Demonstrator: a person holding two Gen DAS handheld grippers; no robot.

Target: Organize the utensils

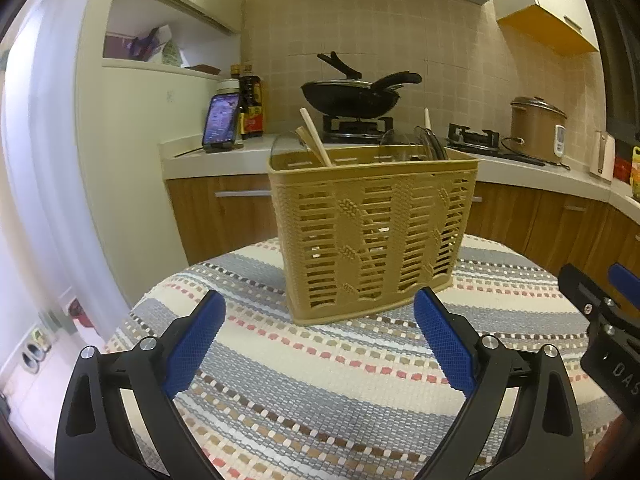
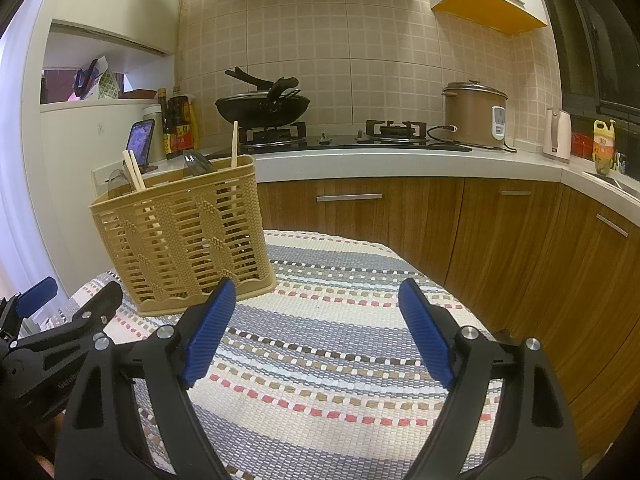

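Note:
A tan slatted plastic utensil basket point(image 1: 372, 232) point(image 2: 184, 236) stands on a round table under a striped woven cloth point(image 1: 320, 380) point(image 2: 340, 360). Wooden chopsticks point(image 1: 316, 138) point(image 2: 134, 172) lean out of its left side, another wooden handle point(image 2: 235, 144) rises at its right, and clear ladle-like pieces point(image 1: 430, 142) point(image 2: 198, 162) poke above the rim. My left gripper point(image 1: 320, 308) is open just in front of the basket, nothing between its blue pads. My right gripper point(image 2: 314, 296) is open over bare cloth, to the right of the basket.
Behind the table runs a kitchen counter point(image 2: 400, 162) with a gas hob, a black wok point(image 1: 350, 96), a brown rice cooker point(image 2: 474, 114), sauce bottles point(image 1: 251, 104) and a propped phone point(image 1: 220, 120). Wooden cabinets point(image 2: 480, 232) stand below. The table edge curves close on all sides.

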